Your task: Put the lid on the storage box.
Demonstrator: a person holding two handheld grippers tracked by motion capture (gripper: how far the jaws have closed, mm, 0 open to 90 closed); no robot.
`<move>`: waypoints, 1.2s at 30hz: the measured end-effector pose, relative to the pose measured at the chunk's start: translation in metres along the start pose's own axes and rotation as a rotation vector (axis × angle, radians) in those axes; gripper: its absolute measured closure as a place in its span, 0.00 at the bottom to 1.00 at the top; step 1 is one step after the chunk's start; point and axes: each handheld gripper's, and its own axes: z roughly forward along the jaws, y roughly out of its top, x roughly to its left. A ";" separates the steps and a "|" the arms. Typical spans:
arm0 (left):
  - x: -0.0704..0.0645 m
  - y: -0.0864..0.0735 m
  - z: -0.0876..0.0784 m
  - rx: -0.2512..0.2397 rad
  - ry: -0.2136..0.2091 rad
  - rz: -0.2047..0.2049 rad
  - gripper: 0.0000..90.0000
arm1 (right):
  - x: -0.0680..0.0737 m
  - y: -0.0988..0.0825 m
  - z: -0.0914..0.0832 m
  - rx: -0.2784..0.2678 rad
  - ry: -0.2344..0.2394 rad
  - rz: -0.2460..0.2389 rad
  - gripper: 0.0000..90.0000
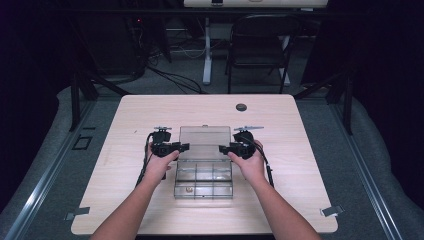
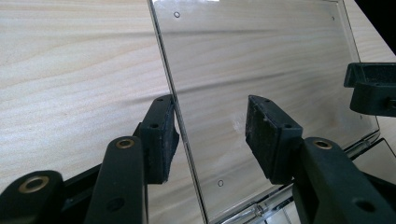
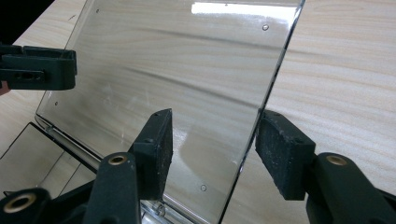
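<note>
Clear plastic lid (image 1: pixel 205 135) stands raised over its box (image 1: pixel 203 180), mid-surface (image 1: pixel 300 165). We see the left tool (image 2: pixel 212 135) and right tool (image 3: pixel 217 149) gaping astride opposite lid edges, unclamped; up close, pads (image 3: pixel 158 144) show.

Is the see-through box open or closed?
Open. The clear box has its lid swung back behind the compartments, and both gripper views look through that raised lid to the table.
</note>
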 end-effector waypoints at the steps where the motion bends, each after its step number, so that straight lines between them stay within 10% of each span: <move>1: 0.000 0.000 0.000 0.000 0.000 0.000 0.59 | 0.000 0.000 0.000 0.000 0.000 0.000 0.52; 36: -0.009 0.001 -0.020 -0.046 -0.020 0.043 0.60 | 0.011 0.003 -0.019 -0.034 0.000 -0.050 0.52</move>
